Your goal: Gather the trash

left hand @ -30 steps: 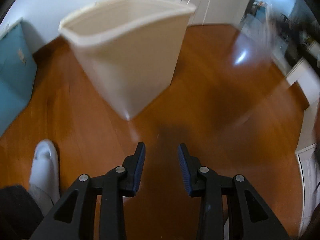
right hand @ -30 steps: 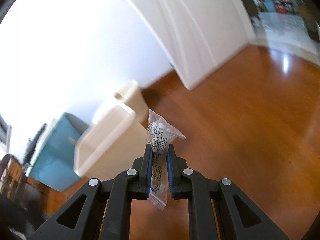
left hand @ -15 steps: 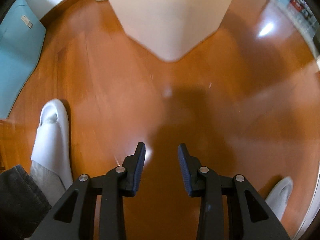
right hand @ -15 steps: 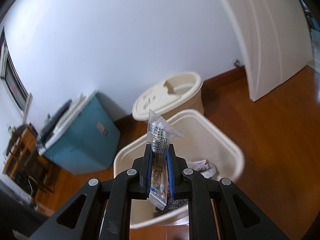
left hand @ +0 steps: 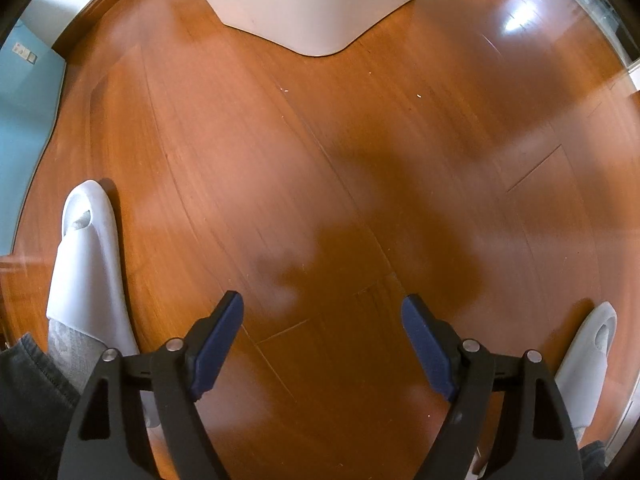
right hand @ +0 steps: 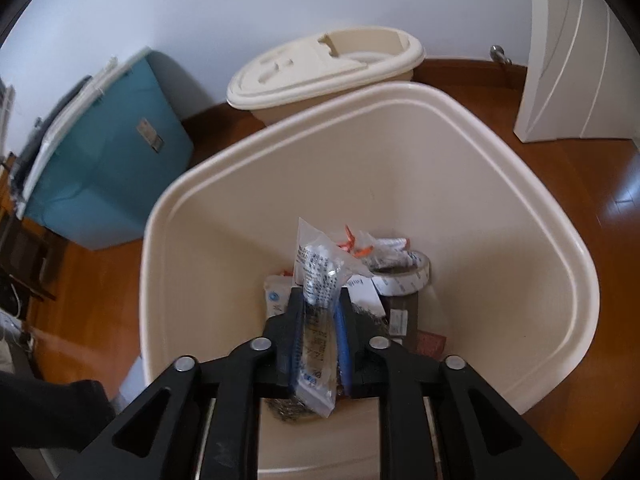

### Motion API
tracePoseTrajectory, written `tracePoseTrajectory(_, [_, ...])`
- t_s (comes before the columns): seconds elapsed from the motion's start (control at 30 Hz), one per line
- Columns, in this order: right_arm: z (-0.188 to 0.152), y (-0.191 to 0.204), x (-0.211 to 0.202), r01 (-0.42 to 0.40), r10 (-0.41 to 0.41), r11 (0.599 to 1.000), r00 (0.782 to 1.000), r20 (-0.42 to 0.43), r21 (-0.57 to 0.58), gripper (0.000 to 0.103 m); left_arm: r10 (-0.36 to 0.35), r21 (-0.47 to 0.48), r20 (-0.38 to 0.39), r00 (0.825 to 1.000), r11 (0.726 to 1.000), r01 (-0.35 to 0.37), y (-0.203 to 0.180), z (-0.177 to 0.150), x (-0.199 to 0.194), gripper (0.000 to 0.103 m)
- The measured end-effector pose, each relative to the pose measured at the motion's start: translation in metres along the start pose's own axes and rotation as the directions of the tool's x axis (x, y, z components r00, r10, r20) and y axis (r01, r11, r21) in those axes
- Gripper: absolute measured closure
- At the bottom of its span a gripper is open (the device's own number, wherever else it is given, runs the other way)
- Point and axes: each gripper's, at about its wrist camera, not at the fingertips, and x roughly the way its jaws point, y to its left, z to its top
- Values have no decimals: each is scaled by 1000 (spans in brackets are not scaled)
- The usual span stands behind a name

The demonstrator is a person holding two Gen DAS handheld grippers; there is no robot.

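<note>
My right gripper (right hand: 320, 300) is shut on a clear plastic packet (right hand: 318, 276) with printed text and holds it over the open mouth of the cream trash bin (right hand: 560, 240). The bin holds several pieces of trash, among them a roll of tape (right hand: 404, 276) and wrappers. My left gripper (left hand: 322, 308) is open and empty, pointing down at the wooden floor (left hand: 320, 160). The bin's base (left hand: 312, 4) shows at the top of the left wrist view.
A cream lidded container (right hand: 324, 68) stands behind the bin by the wall. A teal storage box (right hand: 108, 152) is to the left. A white door (right hand: 580, 60) is at the right. The person's white slippers (left hand: 88, 264) (left hand: 584, 364) flank my left gripper.
My right gripper has moved with the packet from beside the bin to right over its opening. My left gripper has tilted down toward the floor and opened wider.
</note>
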Motion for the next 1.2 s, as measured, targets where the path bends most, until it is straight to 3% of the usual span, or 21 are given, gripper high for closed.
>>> tracePoseTrajectory(0.03, [1, 0, 1, 9, -9, 1000, 1000, -3, 7, 37, 1, 3, 2, 1000, 1000, -1, -1, 0, -1, 22])
tracePoseTrajectory(0.07, [1, 3, -1, 19, -19, 1000, 1000, 11, -4, 19, 2, 4, 5, 1000, 1000, -2, -2, -1, -1, 22])
tracePoseTrajectory(0.13, [1, 8, -8, 66, -64, 997, 997, 51, -37, 3, 3, 4, 7, 1000, 1000, -3, 0, 0, 0, 22])
tracePoseTrajectory(0.3, [0, -5, -31, 18, -22, 999, 992, 122, 41, 2, 3, 9, 14, 1000, 1000, -3, -3, 2, -8, 22])
tracePoseTrajectory(0.43, [-21, -24, -68, -10, -13, 993, 981, 192, 120, 1, 3, 22, 33, 999, 1000, -4, -6, 5, -22, 22])
tracePoseTrajectory(0.5, [-37, -28, -86, 18, -44, 991, 979, 199, 129, 0, 13, 16, 22, 1000, 1000, -13, -6, 7, -31, 22])
tracePoseTrajectory(0.57, [-60, -26, -104, 169, -185, 979, 973, 142, 116, 0, 0, -46, -1, 1000, 999, 0, 1, 12, -44, 22])
tracePoseTrajectory(0.63, [-79, -21, -122, 247, -255, 965, 962, 100, 86, 0, 73, -82, 40, 996, 994, -70, 4, 13, -74, 22])
tracePoseTrajectory(0.7, [-92, -17, -147, 218, -224, 972, 972, 64, 86, 0, 141, -49, 117, 983, 990, -136, -3, 13, -114, 22])
tracePoseTrajectory(0.73, [-99, -12, -168, 208, -213, 974, 976, 51, 90, 0, 136, -33, 148, 980, 991, -132, -6, 11, -134, 22])
tracePoseTrajectory(0.9, [-113, 37, -291, 285, -290, 957, 953, 91, 60, 0, 40, 27, 276, 960, 998, -49, -2, -12, -249, 22])
tracePoseTrajectory(1.07, [-127, 88, -404, 316, -344, 929, 929, 137, 194, 0, 16, 67, 403, 915, 997, -47, 38, -66, -369, 22])
tracePoseTrajectory(1.2, [-163, 141, -447, 303, -354, 915, 920, 167, 267, 0, -7, 65, 478, 878, 998, -28, 76, -126, -437, 22])
